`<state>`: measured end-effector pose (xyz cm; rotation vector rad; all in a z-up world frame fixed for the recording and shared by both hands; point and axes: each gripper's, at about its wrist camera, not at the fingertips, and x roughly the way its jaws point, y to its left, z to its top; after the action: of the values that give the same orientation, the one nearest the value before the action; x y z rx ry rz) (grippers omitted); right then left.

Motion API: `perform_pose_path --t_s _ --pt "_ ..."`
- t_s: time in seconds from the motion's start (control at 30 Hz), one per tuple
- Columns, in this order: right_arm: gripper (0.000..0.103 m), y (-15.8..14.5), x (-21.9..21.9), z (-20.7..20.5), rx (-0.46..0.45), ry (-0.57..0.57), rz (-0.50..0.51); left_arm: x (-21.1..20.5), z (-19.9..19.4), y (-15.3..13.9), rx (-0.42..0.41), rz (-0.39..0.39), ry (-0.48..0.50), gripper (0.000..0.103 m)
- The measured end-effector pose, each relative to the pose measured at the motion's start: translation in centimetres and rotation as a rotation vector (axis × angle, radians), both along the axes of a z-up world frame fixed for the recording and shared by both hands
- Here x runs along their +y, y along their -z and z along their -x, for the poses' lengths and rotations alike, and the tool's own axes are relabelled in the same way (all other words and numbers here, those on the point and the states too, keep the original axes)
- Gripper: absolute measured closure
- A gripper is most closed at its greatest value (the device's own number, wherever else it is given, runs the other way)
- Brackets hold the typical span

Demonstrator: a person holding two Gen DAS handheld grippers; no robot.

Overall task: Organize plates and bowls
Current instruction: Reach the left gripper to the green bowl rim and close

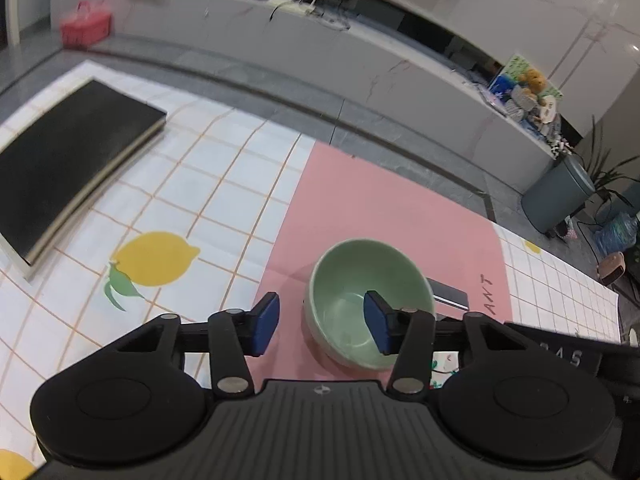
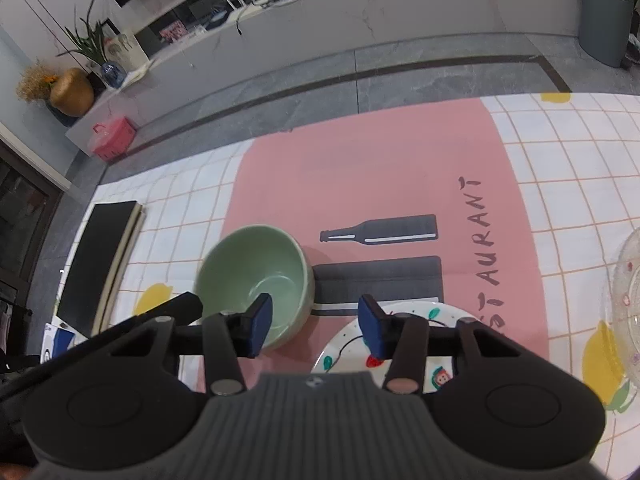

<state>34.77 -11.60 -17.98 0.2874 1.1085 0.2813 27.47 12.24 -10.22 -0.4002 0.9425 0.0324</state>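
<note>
A pale green bowl (image 1: pixel 360 280) stands upright and empty on the pink mat (image 1: pixel 380 208). My left gripper (image 1: pixel 320 322) is open and straddles the bowl's left wall: one blue pad hangs outside it, the other over its inside. In the right wrist view the same bowl (image 2: pixel 248 264) is at centre left. My right gripper (image 2: pixel 316 328) is open too, its left pad over the bowl's right side and its right pad above a white plate (image 2: pixel 344 350) with coloured prints. Neither gripper presses on anything.
A black flat board (image 1: pixel 68 160) lies on the lemon-print tablecloth (image 1: pixel 208 184) to the left. A clear glass dish (image 2: pixel 628 292) sits at the right edge. The table's far edge drops to a grey floor (image 2: pixel 280 92).
</note>
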Motion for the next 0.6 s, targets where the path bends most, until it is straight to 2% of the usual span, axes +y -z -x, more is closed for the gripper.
perform_pose_path --t_s 0.17,0.27,0.43,0.5,0.6 --pt "0.069 1.4 0.6 -1.2 0.051 0.001 0.002 0.1 -1.3 1.0 0.038 0.027 -0.013 0.054" --pt "0.074 1.9 0.9 -1.5 0.073 -0.002 -0.012 -0.1 -1.7 1.6 0.071 0.039 -0.017 0.063" --pt "0.085 2.3 1.4 -1.6 0.085 -0.011 -0.03 -0.2 -2.0 2.7 0.109 0.044 -0.033 0.083" --pt "0.088 2.3 1.5 -1.7 0.089 -0.011 -0.035 -0.1 -1.9 2.8 0.109 0.06 -0.032 0.088" --pt "0.091 2.4 1.7 -1.7 0.087 -0.01 -0.033 -0.2 -2.0 2.7 0.115 0.056 -0.035 0.088"
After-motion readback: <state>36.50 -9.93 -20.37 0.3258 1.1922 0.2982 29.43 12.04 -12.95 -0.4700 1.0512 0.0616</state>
